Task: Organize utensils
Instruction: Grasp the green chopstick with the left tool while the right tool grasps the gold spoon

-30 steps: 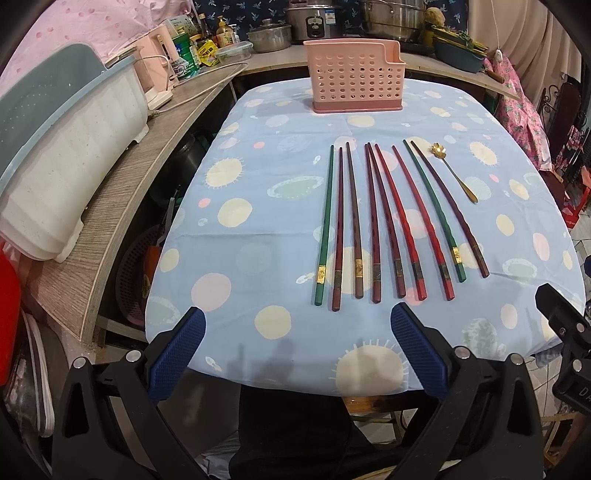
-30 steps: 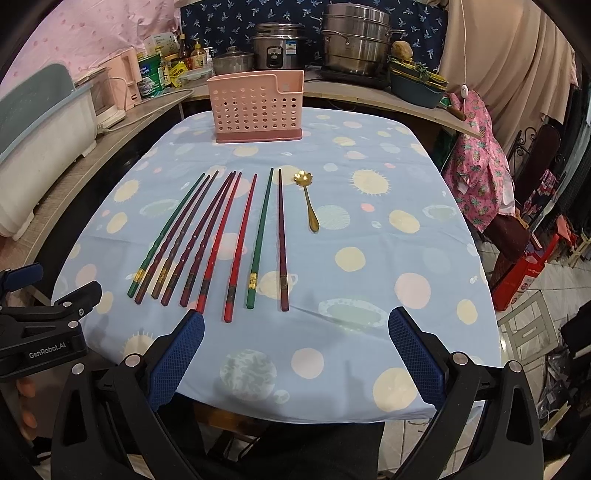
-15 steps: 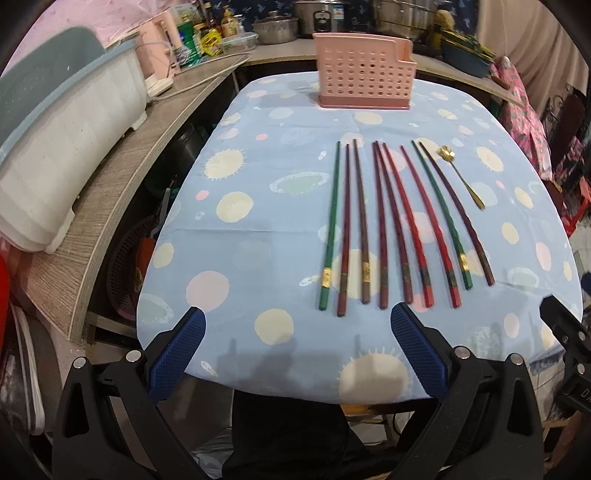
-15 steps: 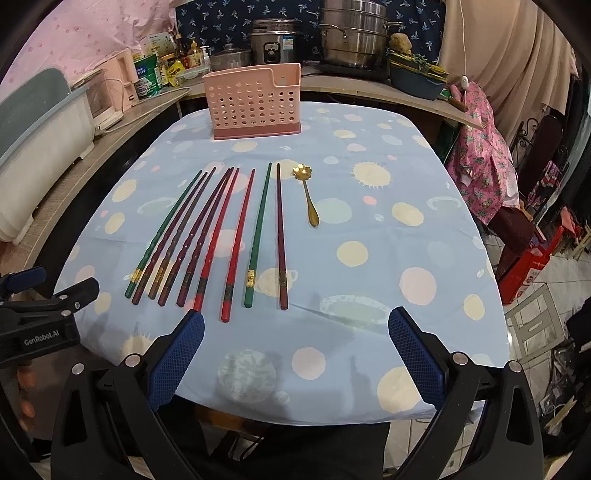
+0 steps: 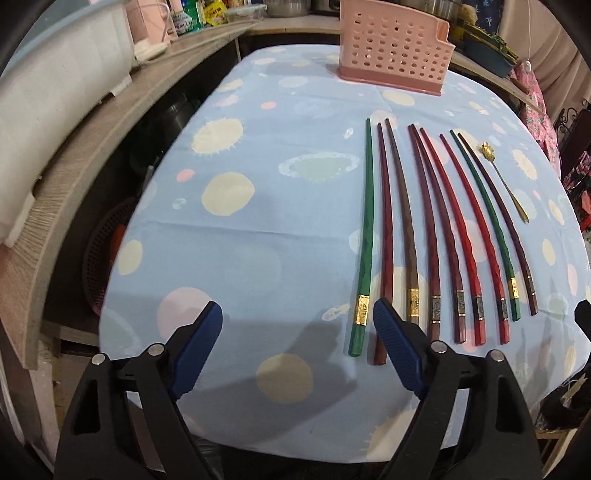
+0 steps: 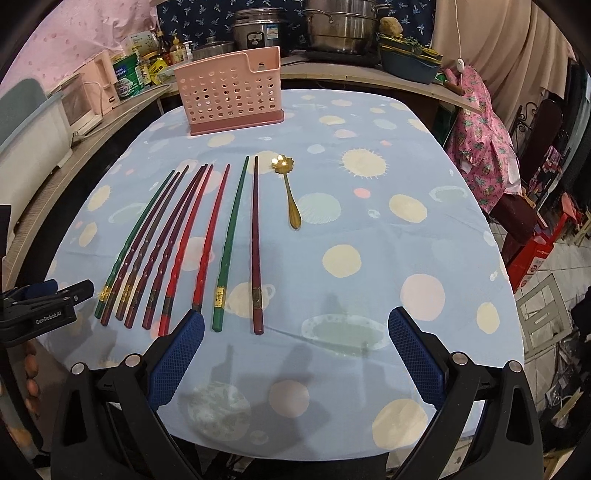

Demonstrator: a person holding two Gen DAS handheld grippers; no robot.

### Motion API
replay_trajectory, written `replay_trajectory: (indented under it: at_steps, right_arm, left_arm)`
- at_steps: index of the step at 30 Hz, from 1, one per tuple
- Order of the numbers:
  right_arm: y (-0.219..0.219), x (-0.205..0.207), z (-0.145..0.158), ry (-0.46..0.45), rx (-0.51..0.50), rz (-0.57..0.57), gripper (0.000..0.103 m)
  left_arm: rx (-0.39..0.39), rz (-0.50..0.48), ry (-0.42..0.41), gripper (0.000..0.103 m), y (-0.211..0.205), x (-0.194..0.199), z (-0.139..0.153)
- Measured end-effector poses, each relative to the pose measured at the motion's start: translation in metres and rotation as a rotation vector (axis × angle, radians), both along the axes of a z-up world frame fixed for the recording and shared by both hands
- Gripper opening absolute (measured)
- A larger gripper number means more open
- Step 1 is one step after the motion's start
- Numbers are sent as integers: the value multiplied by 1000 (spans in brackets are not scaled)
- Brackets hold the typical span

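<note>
Several chopsticks, green, red and dark maroon [image 5: 439, 236] [image 6: 207, 236], lie side by side on the blue spotted tablecloth [image 5: 240, 240] [image 6: 369, 258]. A gold spoon [image 5: 506, 181] [image 6: 288, 192] lies to their right. A pink perforated utensil holder [image 5: 395, 44] [image 6: 231, 92] stands upright at the table's far end. My left gripper [image 5: 299, 332] is open and empty, low over the near edge, just left of the green chopstick's thick end. My right gripper [image 6: 295, 336] is open and empty, near the thick ends of the right-hand chopsticks.
A wooden counter [image 5: 92, 147] with a white tub [image 5: 55, 74] runs along the left. Pots, bottles and a rice cooker [image 6: 258, 29] stand behind the table. The left gripper's body shows at the left edge of the right wrist view [image 6: 40, 306]. Pink cloth [image 6: 484, 122] hangs at right.
Both grippers have moved forward and lower toward the chopsticks' near ends. The left gripper has shifted left of the row. Both stay open; nothing on the table has moved.
</note>
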State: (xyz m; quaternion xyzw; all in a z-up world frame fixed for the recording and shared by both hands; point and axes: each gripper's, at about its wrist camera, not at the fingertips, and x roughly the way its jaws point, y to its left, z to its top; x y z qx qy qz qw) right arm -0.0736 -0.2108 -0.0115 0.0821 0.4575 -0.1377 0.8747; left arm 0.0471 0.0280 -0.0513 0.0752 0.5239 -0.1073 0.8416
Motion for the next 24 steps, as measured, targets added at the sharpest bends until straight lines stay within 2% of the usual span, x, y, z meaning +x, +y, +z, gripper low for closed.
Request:
replay_trajectory:
  at_steps: [7, 9, 15, 18, 21, 23, 24]
  right_arm:
    - [-5, 17, -4, 6, -15, 4, 93]
    - [-8, 24, -6, 8, -20, 7, 89]
    - [-20, 49, -9, 0, -38, 10, 74]
    - [-29, 66, -14, 0, -25, 12, 65]
    - [-38, 84, -23, 10, 4, 14, 53]
    - [-42, 94, -30, 18, 33, 18, 46]
    - [-43, 98, -34, 24, 48, 19, 41]
  left_arm:
    - [6, -15, 22, 77, -7, 8, -12]
    - [5, -16, 38, 73, -7, 9, -17]
    - [3, -9, 43, 71, -8, 14, -22]
    - [-9, 2, 43, 61, -8, 16, -21]
    - [-13, 2, 41, 46, -9, 18, -19]
    - [-24, -4, 46, 30, -11, 20, -17]
    - [-25, -5, 48, 28, -12, 20, -17]
